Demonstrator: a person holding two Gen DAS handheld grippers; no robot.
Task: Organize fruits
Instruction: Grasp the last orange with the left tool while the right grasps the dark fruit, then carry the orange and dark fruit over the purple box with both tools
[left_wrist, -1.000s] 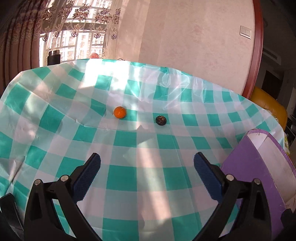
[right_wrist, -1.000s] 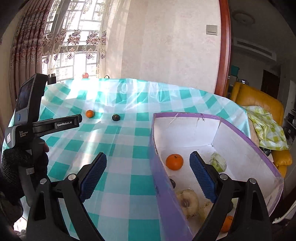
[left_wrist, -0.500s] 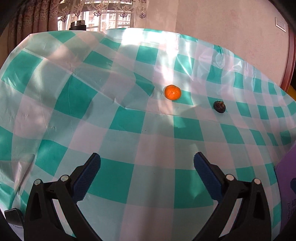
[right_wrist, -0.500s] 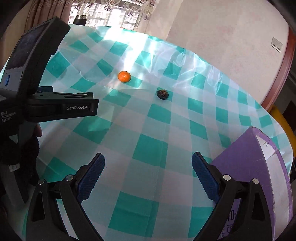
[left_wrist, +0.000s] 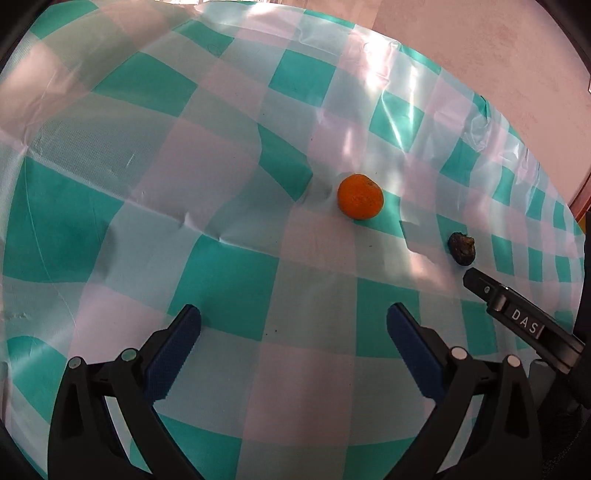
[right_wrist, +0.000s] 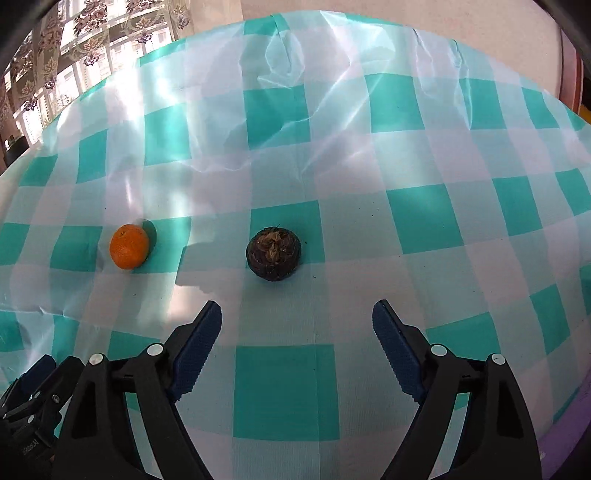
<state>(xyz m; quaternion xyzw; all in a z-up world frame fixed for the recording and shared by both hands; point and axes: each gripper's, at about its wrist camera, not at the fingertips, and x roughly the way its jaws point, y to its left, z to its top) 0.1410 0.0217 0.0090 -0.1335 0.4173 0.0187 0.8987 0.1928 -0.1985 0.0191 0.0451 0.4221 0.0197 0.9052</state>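
Dark fruit (right_wrist: 273, 254): sits on the checked tablecloth (right_wrist: 424, 214) of the desk, at 12 o'clock from the right gripper (right_wrist: 297, 306), near its fingertips but not yet between them. Round and squat, so no real long axis. Shows a dried tan tuft on top, facing up and tilted slightly toward the camera.

Tangerine (right_wrist: 129, 246): lies at 9 o'clock from the dark fruit, well apart from it. Sits at 1 o'clock from the left gripper (left_wrist: 294, 309), well apart from it too. Also near-round; stem end hard to place.

Right gripper: released, jaws just been closing, nothing between them. Left gripper: released and wide, holding nothing.

Likely trouble:
- Narrowing too early, so that a fingertip meets the fruit's side and knocks it away across the glossy cloth.
- Pinching high on the dome rather than across the widest part, squeezing the fruit out toward 12 o'clock.
- Pressing down too far and snagging or rucking the creased cloth, which could set either fruit rolling.
- Crowding between the two grippers, already near each other, if both reach in together.
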